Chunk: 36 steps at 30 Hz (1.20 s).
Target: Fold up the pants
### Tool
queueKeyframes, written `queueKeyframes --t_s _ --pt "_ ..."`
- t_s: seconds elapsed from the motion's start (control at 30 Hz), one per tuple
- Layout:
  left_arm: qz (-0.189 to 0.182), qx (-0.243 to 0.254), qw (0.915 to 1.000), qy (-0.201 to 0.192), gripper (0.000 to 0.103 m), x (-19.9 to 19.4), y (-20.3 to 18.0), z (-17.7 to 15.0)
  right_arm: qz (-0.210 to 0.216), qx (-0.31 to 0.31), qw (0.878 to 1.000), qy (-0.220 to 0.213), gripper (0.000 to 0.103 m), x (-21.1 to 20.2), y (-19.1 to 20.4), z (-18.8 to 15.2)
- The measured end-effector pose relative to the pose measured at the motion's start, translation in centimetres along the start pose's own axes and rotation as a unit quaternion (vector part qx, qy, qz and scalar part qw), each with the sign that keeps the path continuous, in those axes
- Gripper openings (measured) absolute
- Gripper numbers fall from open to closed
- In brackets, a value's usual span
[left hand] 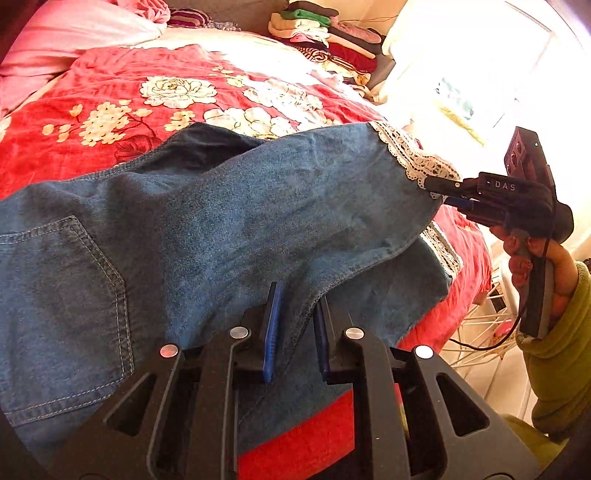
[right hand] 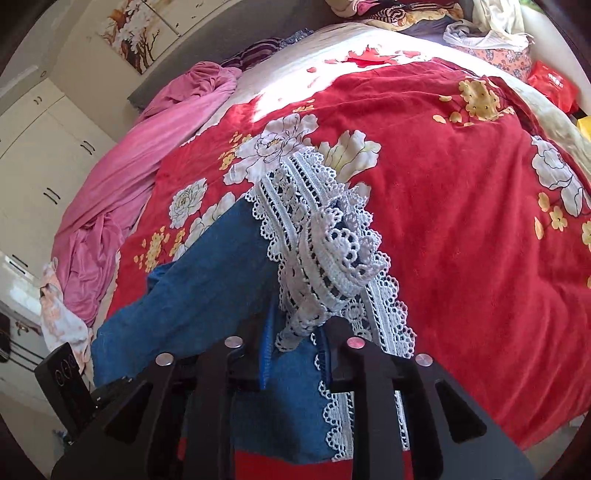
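Blue denim pants with white lace hems lie across a red floral blanket, one leg laid over the other, back pocket at the left. My left gripper is at the near edge of the pants, its blue pads pinching the thick seam fold between them. My right gripper, held by a hand in a green sleeve, is at the upper leg's hem. In the right wrist view the bunched lace hem sits loosely between the parted fingers of the right gripper, and the pads do not press on it.
The red floral blanket covers the bed, with a pink sheet bunched at its far side. A pile of folded clothes stands at the back. A white wire rack stands beside the bed, and white cupboards line the wall.
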<state>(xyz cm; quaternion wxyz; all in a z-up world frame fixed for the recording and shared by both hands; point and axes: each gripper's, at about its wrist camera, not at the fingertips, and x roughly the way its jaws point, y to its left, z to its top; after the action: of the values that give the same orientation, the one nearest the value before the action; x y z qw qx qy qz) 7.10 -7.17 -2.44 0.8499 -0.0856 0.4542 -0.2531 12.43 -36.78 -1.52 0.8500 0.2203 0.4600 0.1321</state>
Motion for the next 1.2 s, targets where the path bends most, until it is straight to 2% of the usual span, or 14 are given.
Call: queueKeyframes --t_s 0.03,0.17,0.2,0.27,0.3,0.33,0.4,0.67,0.93,1.2 --pt "0.000 0.001 1.0000 0.000 0.010 -0.1 0.0 0.0 -0.004 0.002 1.000 -0.001 0.045 -0.2 -0.1 -0.2" --pt "0.000 0.001 1.0000 -0.004 0.010 -0.9 -0.2 -0.5 -0.007 0.010 1.000 -0.014 0.045 -0.9 -0.9 -0.2" --pt "0.001 0.001 1.0000 -0.005 0.010 -0.9 -0.2 -0.6 -0.006 0.011 1.000 -0.016 0.041 -0.9 -1.1 -0.1" --pt "0.003 0.003 1.0000 -0.005 0.008 -0.9 -0.4 -0.6 -0.010 0.016 1.000 -0.018 0.025 -0.7 -1.7 -0.1" --pt "0.005 0.006 1.0000 -0.005 0.007 -0.8 -0.5 -0.6 -0.016 0.015 1.000 -0.021 0.012 -0.6 -1.9 -0.1" --pt "0.006 0.008 0.9999 -0.006 0.006 -0.8 -0.5 -0.6 -0.022 0.014 0.999 -0.022 0.011 -0.6 -2.1 -0.3" --pt "0.005 0.012 0.9999 -0.006 0.002 -1.0 -0.7 -0.7 -0.016 0.018 0.999 -0.023 0.010 -0.9 -2.5 -0.5" --pt "-0.002 0.026 0.9996 -0.014 0.002 -3.1 -1.3 -1.2 -0.005 0.005 1.000 -0.005 0.010 -3.7 -2.1 -2.7" --pt "0.004 0.042 0.9991 -0.005 0.002 -3.3 -1.8 -2.5 -0.003 0.040 0.998 0.038 0.010 -3.8 -3.6 -6.3" --pt "0.013 0.064 0.9979 0.007 0.002 -2.9 -2.1 -3.0 0.004 0.049 0.998 0.048 0.013 -4.0 -4.1 -7.1"
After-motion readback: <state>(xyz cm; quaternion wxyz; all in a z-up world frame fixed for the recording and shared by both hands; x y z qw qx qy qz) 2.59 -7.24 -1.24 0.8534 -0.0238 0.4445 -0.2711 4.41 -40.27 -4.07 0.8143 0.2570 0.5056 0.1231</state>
